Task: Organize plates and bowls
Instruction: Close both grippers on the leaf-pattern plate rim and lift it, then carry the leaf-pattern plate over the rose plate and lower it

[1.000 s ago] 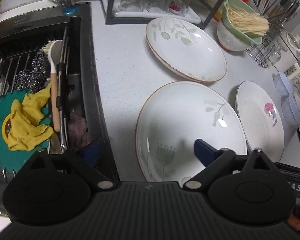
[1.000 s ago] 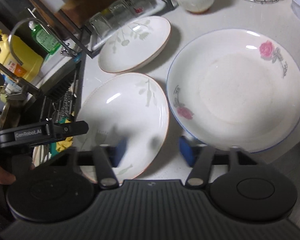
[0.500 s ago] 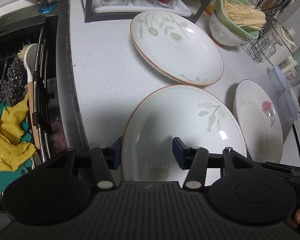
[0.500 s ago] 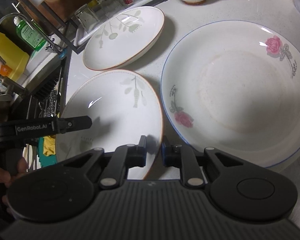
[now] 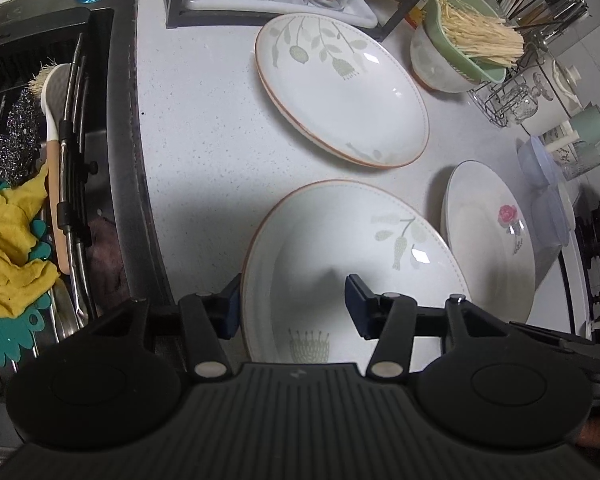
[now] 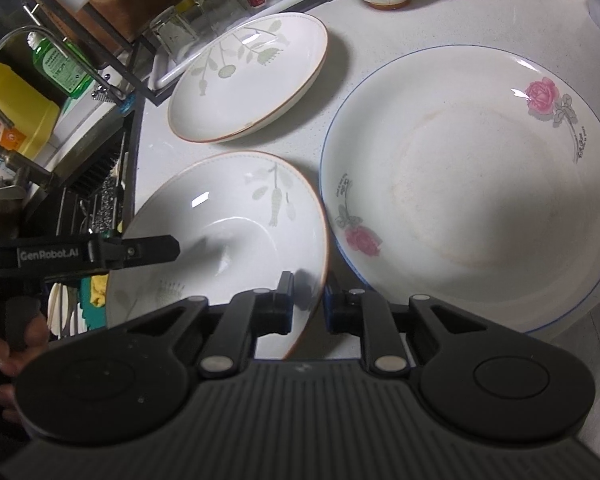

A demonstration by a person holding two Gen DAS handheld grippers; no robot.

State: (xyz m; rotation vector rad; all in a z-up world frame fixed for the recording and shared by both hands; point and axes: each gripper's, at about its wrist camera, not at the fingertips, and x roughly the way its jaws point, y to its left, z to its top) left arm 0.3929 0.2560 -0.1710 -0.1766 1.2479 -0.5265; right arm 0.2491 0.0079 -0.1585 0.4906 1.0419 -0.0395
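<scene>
On the table (image 5: 204,128), the near plate (image 5: 340,240) lay at centre, a second plate (image 5: 340,92) at twelve o'clock behind it, a third plate (image 5: 488,240) just beside it at three o'clock, and the sink (image 5: 40,160) at nine o'clock.

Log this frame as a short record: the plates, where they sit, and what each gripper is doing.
plates: three, unstacked on the counter
near leaf plate: between both grippers
left gripper: jaws have just been closing, astride its left rim; pad contact unclear
right gripper: shut on its right rim
far leaf plate: by the glass rack, untouched
rose plate: right of the near one, untouched
</scene>
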